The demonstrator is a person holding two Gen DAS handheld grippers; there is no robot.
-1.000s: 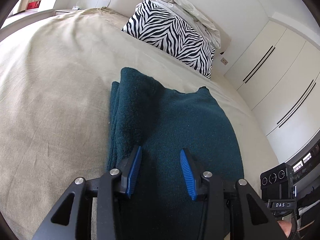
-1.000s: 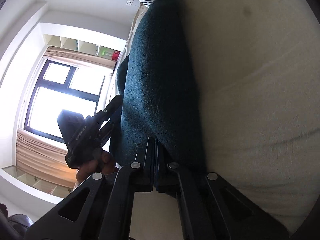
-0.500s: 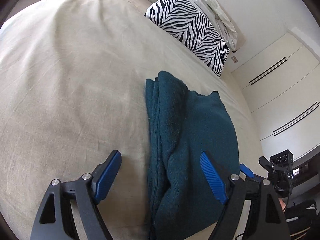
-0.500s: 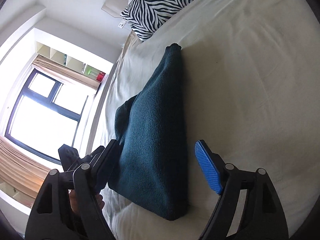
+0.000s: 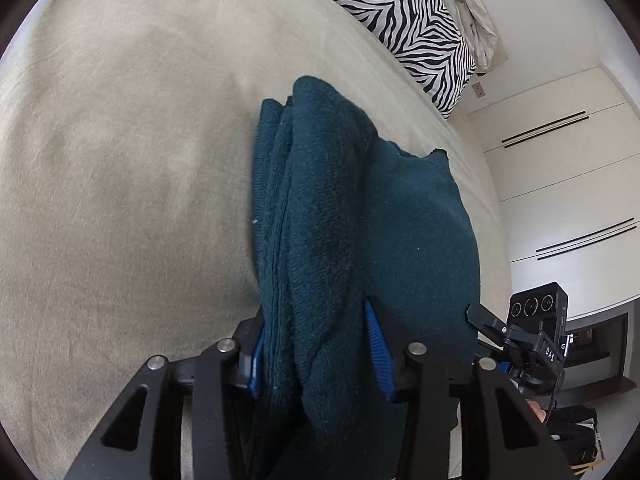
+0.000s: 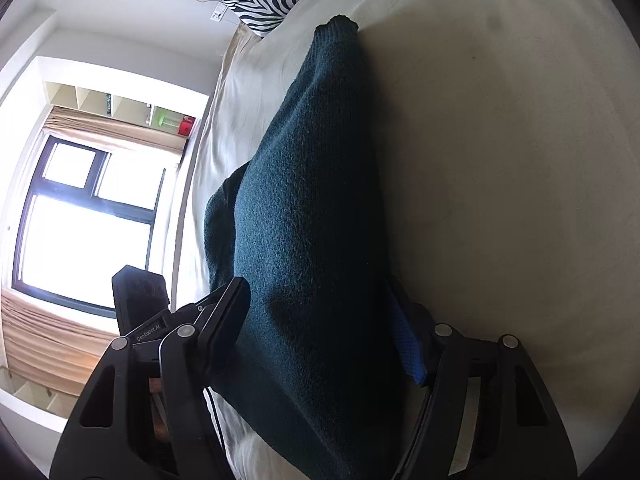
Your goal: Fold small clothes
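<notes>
A dark teal knitted garment (image 5: 360, 216) lies folded in a thick stack on the beige bed (image 5: 120, 160). My left gripper (image 5: 316, 348) has its blue-padded jaws closed in around the near left edge of the stack, with the layers bunched between them. In the right wrist view the same garment (image 6: 316, 208) runs away from me, and my right gripper (image 6: 320, 320) straddles its near right edge, jaws pressed against both sides of the fold. The right gripper body (image 5: 532, 328) shows at the left view's right edge.
A zebra-print pillow (image 5: 400, 20) and a rumpled pale cover (image 5: 476, 8) lie at the bed's head. White wardrobe doors (image 5: 568, 184) stand past the bed's right side. A bright window with curtains (image 6: 80, 232) and wall shelves (image 6: 120, 108) are on the left.
Half a second ago both grippers were wide open near the folded garment. Both have moved in over its near edge and closed on the stacked layers.
</notes>
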